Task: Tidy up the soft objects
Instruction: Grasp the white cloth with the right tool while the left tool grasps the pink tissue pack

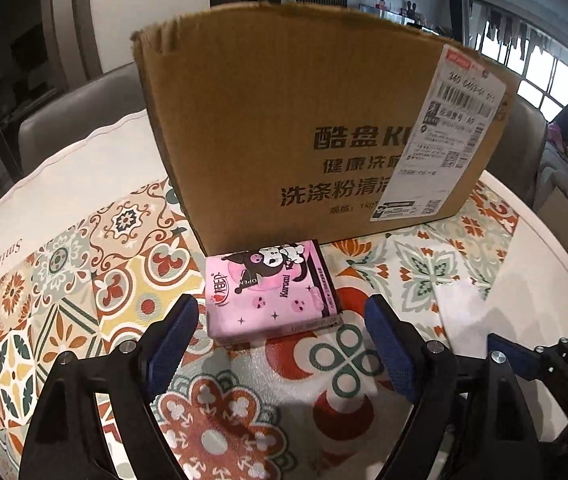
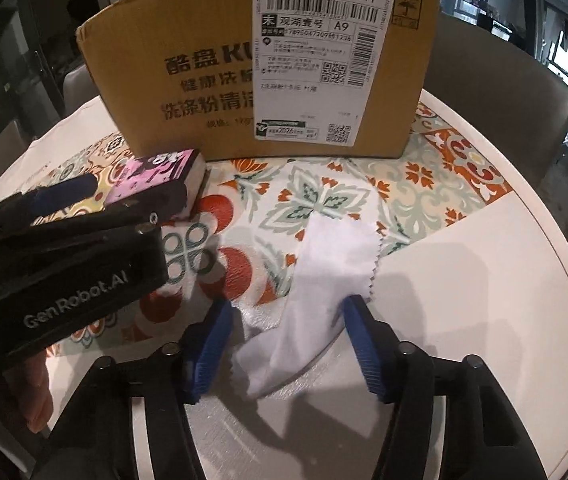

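Note:
A pink Kuromi tissue pack [image 1: 274,288] lies flat on the patterned mat, just in front of the cardboard box [image 1: 292,120]. My left gripper [image 1: 280,332] is open, its blue fingers either side of the pack's near end, not touching it. A white cloth [image 2: 316,280] with a zigzag edge lies crumpled on the mat and table. My right gripper [image 2: 284,336] is open with the cloth's near part between its fingers. In the right wrist view the tissue pack [image 2: 156,178] sits left, partly hidden by the left gripper's body, and the box [image 2: 260,64] stands behind.
The round white table [image 2: 484,280] carries a patterned mat [image 1: 84,280]. Grey chairs [image 2: 496,88] stand behind the box. The right gripper's body [image 1: 544,364] shows at the lower right of the left wrist view.

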The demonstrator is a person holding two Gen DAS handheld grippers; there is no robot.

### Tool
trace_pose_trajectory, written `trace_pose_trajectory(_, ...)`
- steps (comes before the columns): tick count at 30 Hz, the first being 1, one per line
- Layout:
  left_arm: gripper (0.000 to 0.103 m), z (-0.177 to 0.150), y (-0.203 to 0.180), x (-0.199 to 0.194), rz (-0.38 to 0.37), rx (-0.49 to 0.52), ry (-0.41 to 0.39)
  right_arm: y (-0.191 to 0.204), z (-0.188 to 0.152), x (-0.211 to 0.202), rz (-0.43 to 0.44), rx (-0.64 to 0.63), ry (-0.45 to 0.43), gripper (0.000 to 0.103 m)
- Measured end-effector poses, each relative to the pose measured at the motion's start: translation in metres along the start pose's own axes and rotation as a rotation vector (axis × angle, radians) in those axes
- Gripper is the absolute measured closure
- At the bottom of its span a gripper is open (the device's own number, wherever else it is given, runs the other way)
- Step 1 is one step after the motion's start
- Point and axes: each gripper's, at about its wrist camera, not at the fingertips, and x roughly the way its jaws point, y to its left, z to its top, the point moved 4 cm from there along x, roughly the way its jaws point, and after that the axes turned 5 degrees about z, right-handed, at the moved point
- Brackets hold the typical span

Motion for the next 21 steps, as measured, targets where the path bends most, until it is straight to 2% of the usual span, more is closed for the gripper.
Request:
trace_pose_trajectory(8,0.018,0.001,-0.001,0.015,0.005,0.002,0.015,-0.011,0.01,0.003,-0.043,0.016,-0.013,0.075)
trace_pose_trajectory(11,0.022,0.002,0.0,0.02,0.006,-0.003,0.022,-0.016,0.015,0.005,-0.044,0.03,-0.019,0.081)
trace_pose_trajectory(12,0.028,0.002,0.001,0.021,0.01,-0.005,0.025,-0.017,0.017,0.005,-0.042,0.035,-0.018,0.082)
trace_pose_trajectory(21,0.029,-0.001,-0.005,0.013,0.015,0.017,-0.005,-0.028,0.018,0.006,-0.004,0.068,-0.034,0.089)
